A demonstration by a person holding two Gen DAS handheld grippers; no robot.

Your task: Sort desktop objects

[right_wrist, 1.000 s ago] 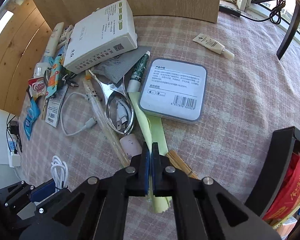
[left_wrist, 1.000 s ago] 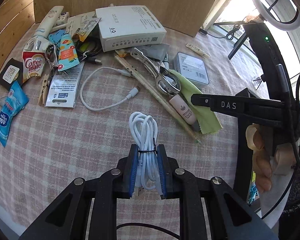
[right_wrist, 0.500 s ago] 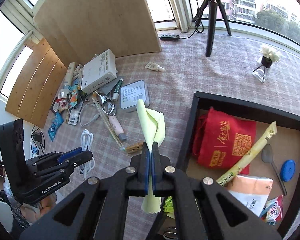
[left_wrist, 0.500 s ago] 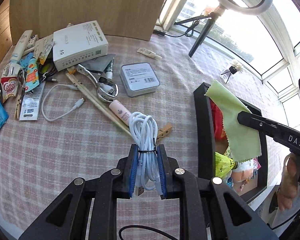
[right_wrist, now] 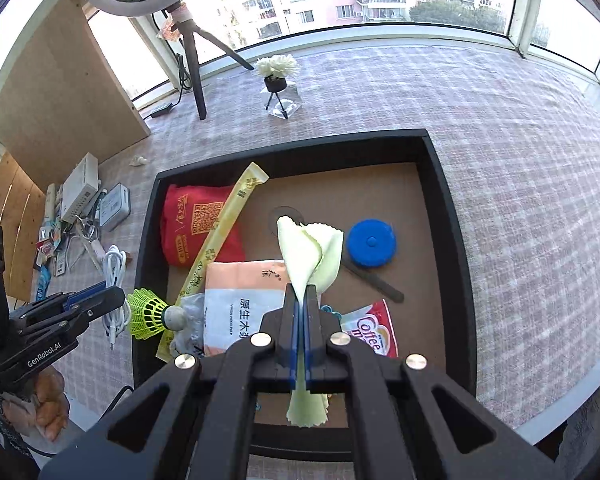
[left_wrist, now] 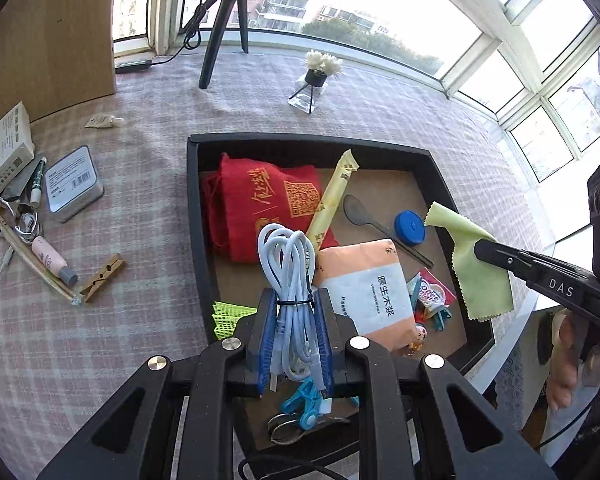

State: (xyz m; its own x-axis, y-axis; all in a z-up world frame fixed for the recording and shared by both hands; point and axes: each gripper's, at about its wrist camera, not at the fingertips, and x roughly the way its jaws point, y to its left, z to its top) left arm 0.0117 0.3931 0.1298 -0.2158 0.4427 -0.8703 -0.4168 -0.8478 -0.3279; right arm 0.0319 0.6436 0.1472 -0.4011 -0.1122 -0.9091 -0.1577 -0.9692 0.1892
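Green cloth (right_wrist: 314, 248) pinched in right hand-held gripper (right_wrist: 300, 300) may drape over tray (right_wrist: 446, 200) rim on release; left hand-held gripper (left_wrist: 294, 320) clamps cable (left_wrist: 286, 264).

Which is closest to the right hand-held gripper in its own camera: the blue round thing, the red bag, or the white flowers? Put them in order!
Measured from the right hand-held gripper, which is holding the yellow-green cloth:
1. Blue round thing: just ahead on the right, in the tray.
2. Red bag: farther off on the left of the tray.
3. White flowers: far beyond the tray, by the window.
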